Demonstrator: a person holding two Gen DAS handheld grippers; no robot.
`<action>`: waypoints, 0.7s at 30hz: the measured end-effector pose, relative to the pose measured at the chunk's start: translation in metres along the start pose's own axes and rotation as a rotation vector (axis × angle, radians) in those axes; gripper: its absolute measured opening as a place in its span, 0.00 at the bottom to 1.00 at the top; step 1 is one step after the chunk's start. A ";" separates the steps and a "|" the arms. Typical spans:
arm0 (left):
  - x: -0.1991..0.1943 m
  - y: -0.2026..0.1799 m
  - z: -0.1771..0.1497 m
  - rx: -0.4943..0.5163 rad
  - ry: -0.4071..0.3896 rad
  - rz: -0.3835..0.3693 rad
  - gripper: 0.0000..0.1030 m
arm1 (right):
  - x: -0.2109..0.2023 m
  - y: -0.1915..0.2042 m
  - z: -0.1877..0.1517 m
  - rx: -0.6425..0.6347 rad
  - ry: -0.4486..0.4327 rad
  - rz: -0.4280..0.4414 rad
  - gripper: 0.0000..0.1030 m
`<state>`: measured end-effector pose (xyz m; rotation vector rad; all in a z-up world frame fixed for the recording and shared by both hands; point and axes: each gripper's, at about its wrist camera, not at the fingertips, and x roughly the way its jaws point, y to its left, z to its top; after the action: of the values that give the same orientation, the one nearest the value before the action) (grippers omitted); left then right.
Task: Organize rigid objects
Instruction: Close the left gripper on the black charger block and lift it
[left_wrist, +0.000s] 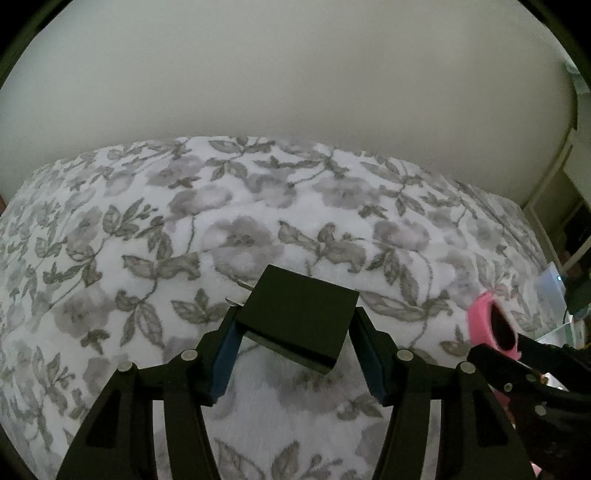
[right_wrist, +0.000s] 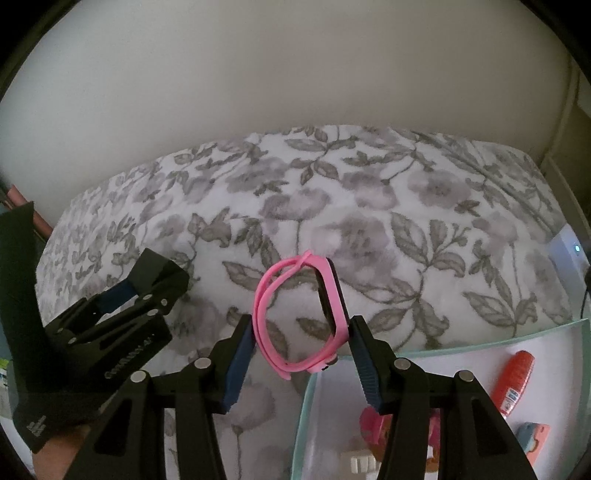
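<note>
Both grippers are held side by side, raised over a bed covered in a grey-and-white flowered blanket (left_wrist: 258, 206), each pointing forward toward a plain pale wall (left_wrist: 295, 74). The left gripper (left_wrist: 295, 325) is clamped on a black plug-in charger (left_wrist: 299, 314), which sits tilted between the blue pads with its two metal prongs sticking out to the left, clear of the blanket. From the right wrist view the left gripper (right_wrist: 147, 280) shows at the left edge, the charger's dark block (right_wrist: 159, 273) at its tips, and part of the person's forearm is visible below it. The right gripper (right_wrist: 301, 332) grips a pink wristband with a dark oval face (right_wrist: 303, 317); the band stands on edge as an open loop, pinched from both sides near its lower half, the dark face on the right-hand side. In the left wrist view the same band (left_wrist: 487, 325) appears at the right, just beyond the right gripper's black fingers. Below and to the right of the right gripper lies a pale box with a mint-green rim (right_wrist: 306, 406), resting on the bed. Inside it are an orange tube (right_wrist: 515, 384), a pink round item (right_wrist: 373, 428) partly hidden by the gripper, a small white piece (right_wrist: 360, 463) and a blue-and-salmon item (right_wrist: 532, 439). A white device with a small light (right_wrist: 570, 247) sits at the bed's far right.
</note>
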<state>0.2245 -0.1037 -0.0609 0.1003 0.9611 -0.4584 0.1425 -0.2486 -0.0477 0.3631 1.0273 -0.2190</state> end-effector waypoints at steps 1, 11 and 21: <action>-0.005 0.000 0.000 -0.003 -0.002 0.000 0.59 | -0.002 0.001 -0.001 0.001 -0.001 0.001 0.53; -0.068 0.003 0.004 -0.061 -0.047 -0.028 0.59 | -0.046 0.012 -0.009 0.006 -0.029 0.013 0.53; -0.121 -0.008 -0.016 -0.027 -0.084 -0.019 0.59 | -0.097 0.025 -0.031 -0.025 -0.063 0.007 0.53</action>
<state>0.1503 -0.0663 0.0291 0.0468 0.8865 -0.4634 0.0774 -0.2126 0.0264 0.3349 0.9658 -0.2098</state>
